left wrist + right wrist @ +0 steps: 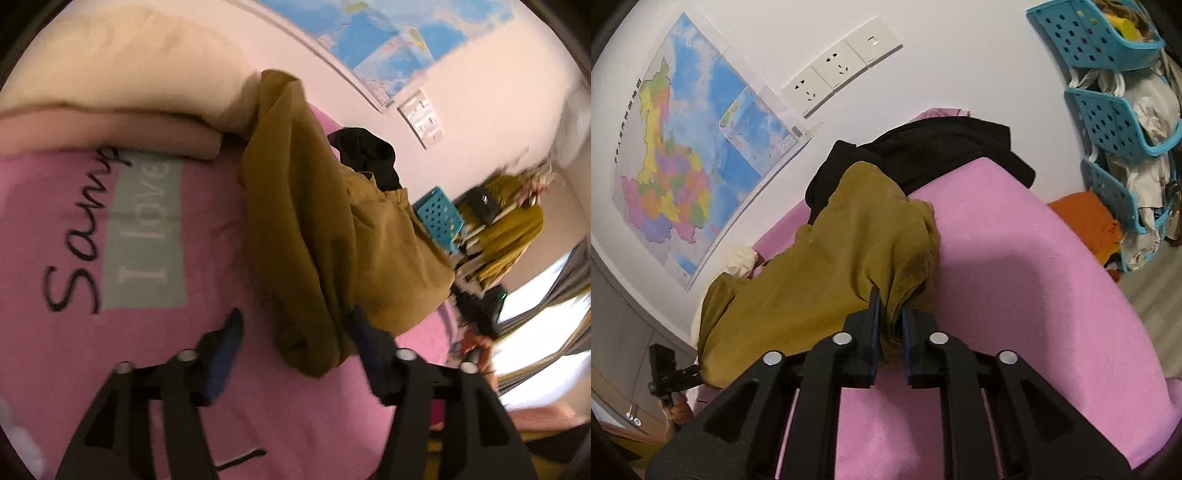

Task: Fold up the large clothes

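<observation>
Black garment (923, 155) behind olive garment (827, 258)

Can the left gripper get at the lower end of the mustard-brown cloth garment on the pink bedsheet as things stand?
Probably yes. The left gripper has open jaws on either side of the bunched lower end of the mustard-brown cloth garment, and nothing lies between them on the pink bedsheet.

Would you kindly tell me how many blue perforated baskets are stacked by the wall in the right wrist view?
3: the top basket at the upper right corner, the middle basket directly below it, and the bottom basket beneath that. More may be hidden past the frame edge.
</observation>
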`<control>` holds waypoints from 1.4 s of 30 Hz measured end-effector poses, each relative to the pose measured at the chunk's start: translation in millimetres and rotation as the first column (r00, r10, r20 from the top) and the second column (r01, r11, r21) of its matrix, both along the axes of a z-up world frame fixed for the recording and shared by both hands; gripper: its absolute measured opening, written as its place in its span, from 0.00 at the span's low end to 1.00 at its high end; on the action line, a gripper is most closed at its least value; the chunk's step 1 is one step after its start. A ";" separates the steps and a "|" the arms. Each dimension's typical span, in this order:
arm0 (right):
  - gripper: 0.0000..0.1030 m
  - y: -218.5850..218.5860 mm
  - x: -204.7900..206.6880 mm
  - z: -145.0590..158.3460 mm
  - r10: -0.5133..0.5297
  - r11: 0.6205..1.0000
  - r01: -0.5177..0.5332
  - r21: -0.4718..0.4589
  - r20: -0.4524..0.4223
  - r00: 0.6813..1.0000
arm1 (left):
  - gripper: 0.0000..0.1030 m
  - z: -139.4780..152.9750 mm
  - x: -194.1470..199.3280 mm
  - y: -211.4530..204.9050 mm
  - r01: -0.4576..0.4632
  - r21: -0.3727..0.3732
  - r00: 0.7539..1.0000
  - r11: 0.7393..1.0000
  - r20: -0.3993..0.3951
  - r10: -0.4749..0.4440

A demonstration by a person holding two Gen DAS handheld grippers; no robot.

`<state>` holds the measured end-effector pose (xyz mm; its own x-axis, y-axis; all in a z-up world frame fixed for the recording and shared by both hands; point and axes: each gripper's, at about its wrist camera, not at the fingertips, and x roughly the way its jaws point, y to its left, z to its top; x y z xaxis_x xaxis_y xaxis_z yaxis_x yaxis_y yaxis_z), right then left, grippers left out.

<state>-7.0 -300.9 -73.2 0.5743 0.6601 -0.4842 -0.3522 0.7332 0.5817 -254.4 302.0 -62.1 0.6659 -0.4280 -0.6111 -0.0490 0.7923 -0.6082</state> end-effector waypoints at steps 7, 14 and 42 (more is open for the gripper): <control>0.39 6.0 -19.8 8.4 -0.017 0.999 0.018 -0.029 0.040 0.999 | 0.40 -2.5 1.0 -7.3 -0.020 0.082 1.000 0.996 -0.016 0.022; 0.49 10.2 -16.6 -7.7 -0.042 0.998 0.043 -0.048 0.009 0.999 | 0.26 -2.1 12.1 -28.2 -0.001 0.143 1.000 0.990 -0.018 0.003; 0.54 97.9 -6.7 45.5 0.117 0.951 -0.052 -0.305 0.198 0.973 | 0.44 48.9 60.1 -93.1 0.093 0.434 0.990 0.896 0.058 -0.131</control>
<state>-13.8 -203.0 -27.7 0.6329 0.5558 -0.5390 -0.5110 0.8229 0.2485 -194.3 208.9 -13.1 0.6860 -0.2114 -0.6962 0.0916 0.9743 -0.2056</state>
